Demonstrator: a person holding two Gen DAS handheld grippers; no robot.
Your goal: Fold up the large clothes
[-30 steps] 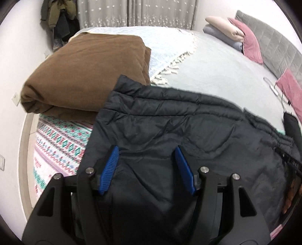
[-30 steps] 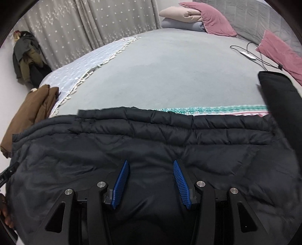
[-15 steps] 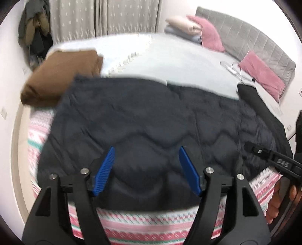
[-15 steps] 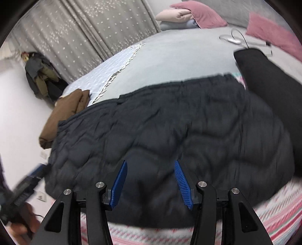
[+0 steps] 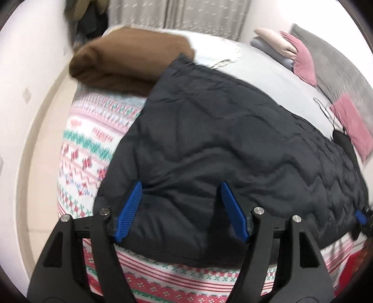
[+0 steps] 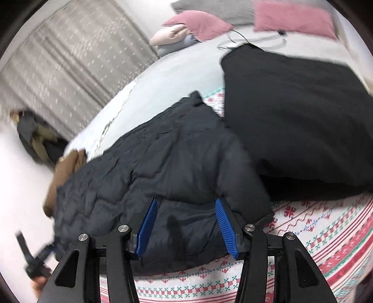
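A dark quilted jacket point(image 5: 233, 144) lies folded flat across the near part of the bed, on a patterned blanket point(image 5: 88, 149). My left gripper point(image 5: 181, 186) hovers over the jacket's near left corner, jaws open, with no fabric pinched. My right gripper point(image 6: 185, 202) is over the jacket point(image 6: 163, 163) at its near right end, also open, its blue pads point(image 6: 225, 228) apart above the cloth. In the right wrist view the left gripper point(image 6: 35, 258) shows at the lower left. A blue tip of the right gripper point(image 5: 360, 215) shows at the right edge of the left wrist view.
A folded brown garment point(image 5: 130, 58) lies just beyond the jacket's left end. A folded black garment point(image 6: 291, 116) lies against its right end. Pink pillows point(image 6: 291, 18), a cable point(image 6: 235, 39) and a grey sheet point(image 6: 181, 70) are farther back. Curtains point(image 6: 70, 58) hang behind.
Both grippers drew back from over the jacket to the bed's near edge. The left one swung to the jacket's left end; the right one rolled and moved to its right end. The jacket stayed put.
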